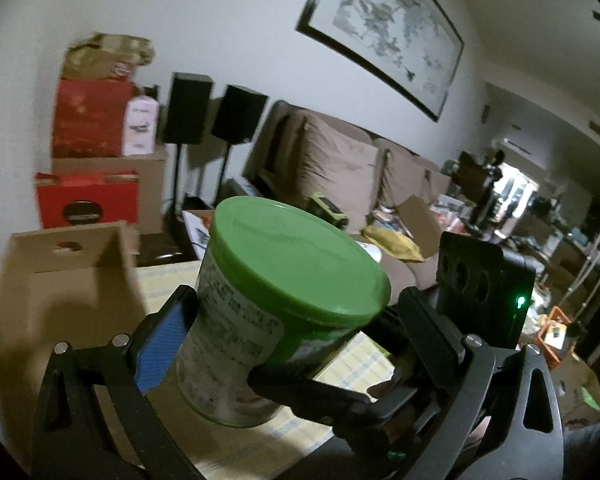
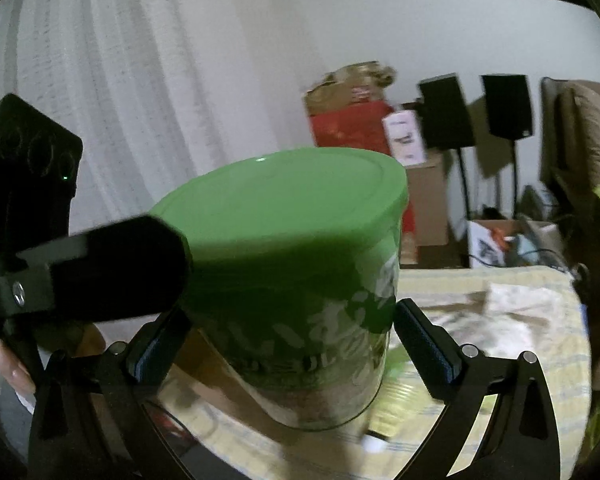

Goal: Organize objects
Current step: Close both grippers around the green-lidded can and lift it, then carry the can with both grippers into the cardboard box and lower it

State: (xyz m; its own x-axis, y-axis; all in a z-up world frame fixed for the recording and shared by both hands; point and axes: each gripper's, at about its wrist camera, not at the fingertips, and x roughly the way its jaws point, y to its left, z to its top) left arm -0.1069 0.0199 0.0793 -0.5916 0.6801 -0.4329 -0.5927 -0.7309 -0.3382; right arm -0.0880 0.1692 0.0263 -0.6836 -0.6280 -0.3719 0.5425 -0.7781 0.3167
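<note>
A round can with a green lid [image 1: 292, 252] hangs tilted above a table spread with a pale yellow checked cloth [image 1: 360, 360]. My left gripper [image 1: 296, 304] is shut on the can, its blue pad [image 1: 160, 348] pressed to the can's left side. One black finger of the right gripper [image 1: 308, 394] reaches across the can's lower body. In the right wrist view the green-lidded can [image 2: 292, 216] fills the middle and my right gripper [image 2: 292, 320] is shut on its lower body. A finger of the left gripper [image 2: 100, 268] presses against the lid's left edge.
An open cardboard box [image 1: 68, 280] stands at the table's left. Red and brown boxes [image 1: 88, 120] are stacked by the wall beside two black speakers [image 1: 188, 108]. A brown sofa [image 1: 340, 160] lies behind. White paper [image 2: 512, 320] lies on the cloth. A hand [image 2: 12, 368] shows at lower left.
</note>
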